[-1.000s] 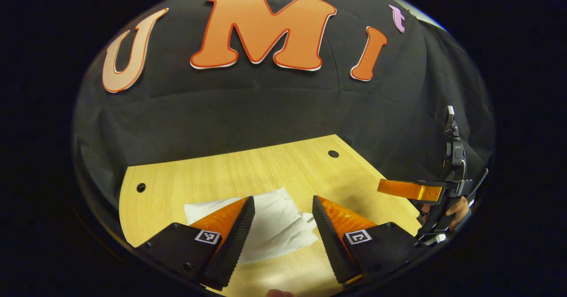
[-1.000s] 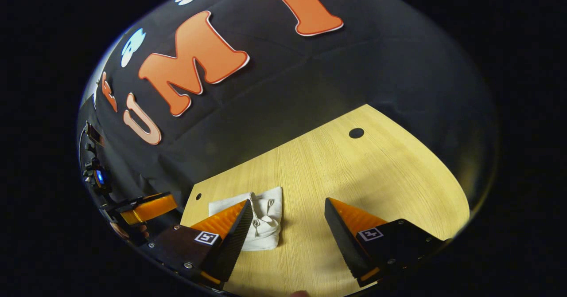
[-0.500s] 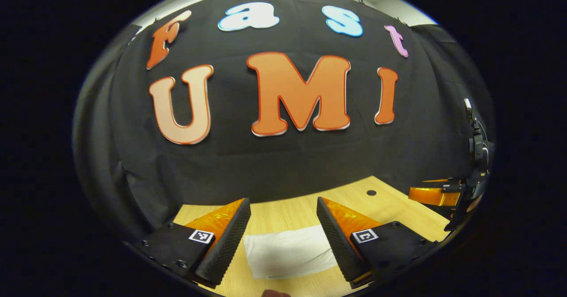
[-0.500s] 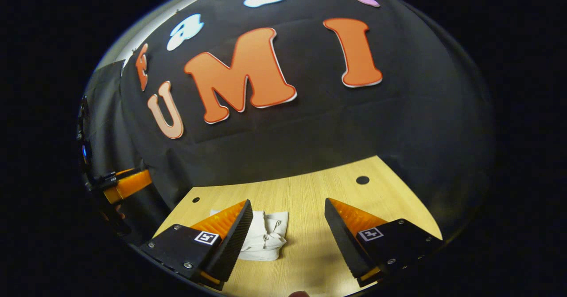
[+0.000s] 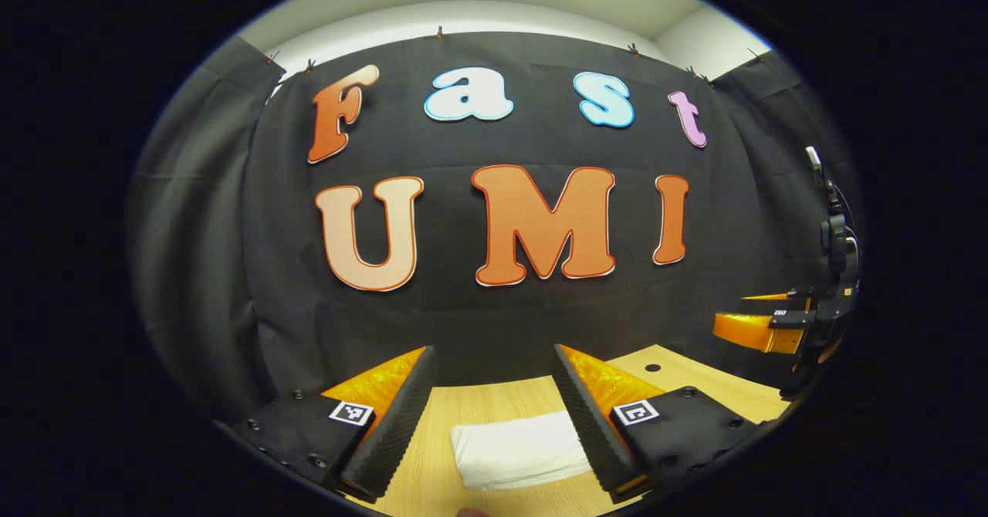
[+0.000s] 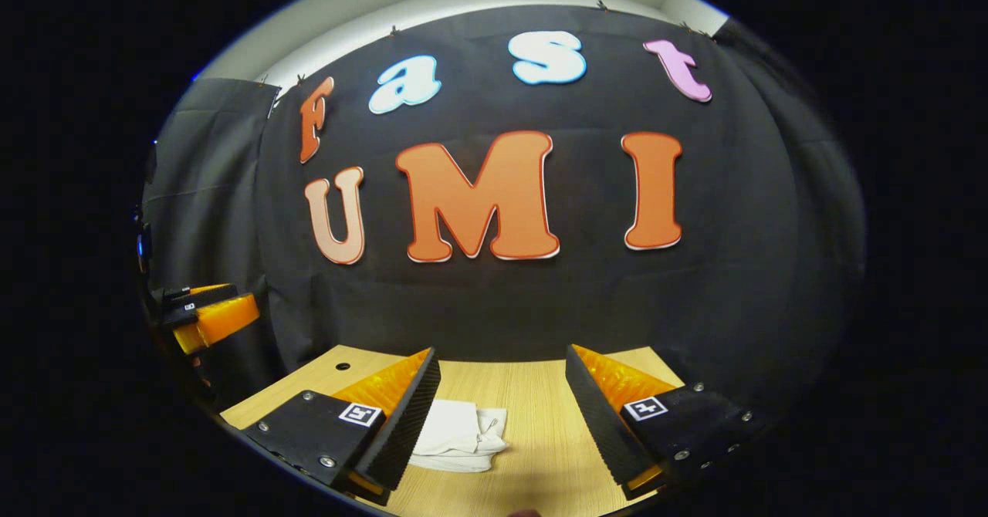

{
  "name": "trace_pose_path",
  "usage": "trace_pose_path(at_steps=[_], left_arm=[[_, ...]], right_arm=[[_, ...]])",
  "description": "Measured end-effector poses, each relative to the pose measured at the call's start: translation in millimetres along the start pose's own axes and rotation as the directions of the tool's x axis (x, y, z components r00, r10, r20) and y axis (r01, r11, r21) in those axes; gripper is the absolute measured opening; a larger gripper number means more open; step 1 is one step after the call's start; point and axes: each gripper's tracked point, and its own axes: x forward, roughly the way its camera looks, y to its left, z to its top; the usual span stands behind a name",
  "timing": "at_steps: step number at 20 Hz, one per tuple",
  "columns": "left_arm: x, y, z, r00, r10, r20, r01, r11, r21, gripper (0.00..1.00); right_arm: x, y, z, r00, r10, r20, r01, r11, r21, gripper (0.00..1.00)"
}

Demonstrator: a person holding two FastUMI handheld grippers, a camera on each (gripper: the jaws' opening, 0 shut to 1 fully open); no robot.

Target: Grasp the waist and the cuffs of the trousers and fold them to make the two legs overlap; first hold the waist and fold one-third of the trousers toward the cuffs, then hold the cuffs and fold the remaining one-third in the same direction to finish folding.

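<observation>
left gripper (image 5: pixel 490 363) hanging released, jaws wide, gripping nothing | right gripper (image 6: pixel 502 363) likewise spread and empty | trousers (image 5: pixel 517 449) lying as a compact white bundle on the table (image 5: pixel 494 401), just below and ahead of both grippers (fold looks finished, so nothing needs holding) | both hovering clear, likely done

Both views look level from above the table (image 5: pixel 502 401) toward the back wall, sharing the folded trousers (image 5: pixel 519 451).
</observation>
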Motion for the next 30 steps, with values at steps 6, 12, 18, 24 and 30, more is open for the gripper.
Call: trace_pose_path(at_steps=[6,12,18,24,30], left_arm=[[-22.9,5.3,3.2,0.998,0.036,0.045,-0.035,0.999,-0.032,0.97],[-46.9,13.9,-0.9,0.996,0.076,0.038,-0.074,0.996,-0.056,0.96],[-61.6,24.7,-2.8,0.99,0.132,0.05,-0.129,0.99,-0.064,0.96],[-69.6,22.6,0.7,0.987,0.158,0.038,-0.155,0.986,-0.066,0.98],[-74.5,18.0,5.3,0.977,0.205,0.055,-0.201,0.977,-0.066,0.98]], right_arm=[[-64.3,30.4,13.7,0.996,-0.055,0.074,0.061,0.995,-0.085,0.98],[-117.4,63.6,11.7,0.996,-0.014,0.092,0.023,0.994,-0.105,0.98],[-154.4,83.4,15.1,0.995,0.031,0.096,-0.018,0.99,-0.137,0.98],[-161.3,79.1,32.4,0.987,0.08,0.136,-0.058,0.985,-0.16,0.99],[-170.8,50.4,36.4,0.987,0.118,0.112,-0.099,0.982,-0.16,0.98]])
